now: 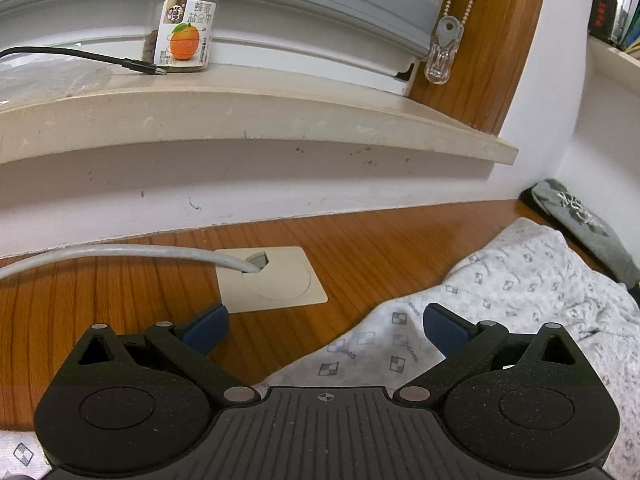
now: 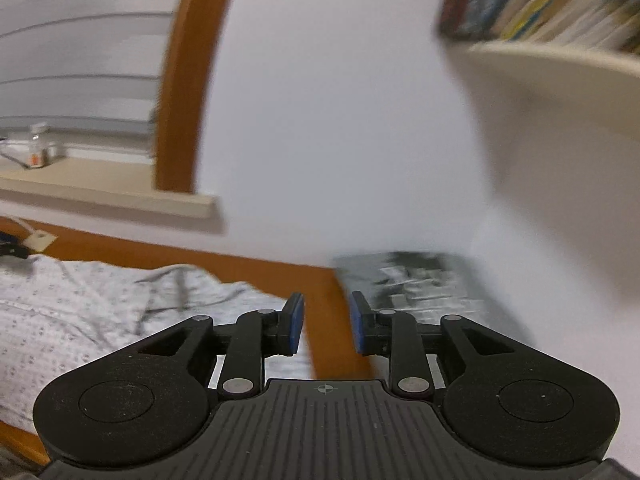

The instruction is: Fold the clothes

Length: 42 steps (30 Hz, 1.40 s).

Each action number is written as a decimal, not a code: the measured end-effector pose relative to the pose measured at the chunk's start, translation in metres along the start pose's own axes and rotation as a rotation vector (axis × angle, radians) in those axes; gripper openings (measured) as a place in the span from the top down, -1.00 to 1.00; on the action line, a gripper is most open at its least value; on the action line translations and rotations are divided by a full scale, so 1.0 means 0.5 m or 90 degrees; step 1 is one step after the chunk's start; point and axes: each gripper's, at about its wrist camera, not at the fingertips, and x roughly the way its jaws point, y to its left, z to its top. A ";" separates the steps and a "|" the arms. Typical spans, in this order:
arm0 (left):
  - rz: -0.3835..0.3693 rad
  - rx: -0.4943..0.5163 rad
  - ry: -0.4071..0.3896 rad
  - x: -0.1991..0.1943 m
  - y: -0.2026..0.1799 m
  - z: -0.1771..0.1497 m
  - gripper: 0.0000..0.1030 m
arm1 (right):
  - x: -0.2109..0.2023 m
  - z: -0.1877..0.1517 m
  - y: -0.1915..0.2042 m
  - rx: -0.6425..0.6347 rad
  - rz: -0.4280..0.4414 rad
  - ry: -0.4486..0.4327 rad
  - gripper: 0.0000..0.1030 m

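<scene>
White patterned cloth [image 1: 500,304] lies crumpled on the wooden desk [image 1: 120,292], near a grey folded garment [image 1: 580,220] by the wall. Left hand-held gripper [image 1: 326,328] is spread wide over the cloth's edge, gripping nothing. Right hand-held gripper [image 2: 326,326] is partly open, empty, above the desk.

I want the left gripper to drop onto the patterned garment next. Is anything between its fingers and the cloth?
Nothing visible. The left gripper is open over the edge of the patterned garment, with only bare wooden desk beside it. The grey cable and grommet plate lie farther ahead, clear of the cloth.
</scene>
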 end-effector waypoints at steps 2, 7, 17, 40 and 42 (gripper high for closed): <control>0.001 0.001 0.001 0.000 -0.001 0.000 -1.00 | 0.071 -0.007 0.027 0.010 0.052 0.011 0.17; 0.002 0.002 0.002 0.001 -0.001 0.000 -1.00 | 0.266 -0.046 0.104 0.039 0.159 0.078 0.15; -0.001 0.000 0.004 0.004 0.001 0.000 -1.00 | 0.369 -0.081 0.168 0.035 0.222 0.122 0.36; 0.002 0.008 0.007 0.007 0.000 -0.001 -1.00 | 0.266 -0.020 0.082 0.067 0.147 0.090 0.16; 0.003 0.009 0.006 0.007 -0.001 -0.001 -1.00 | 0.327 -0.008 0.083 0.096 0.166 0.102 0.10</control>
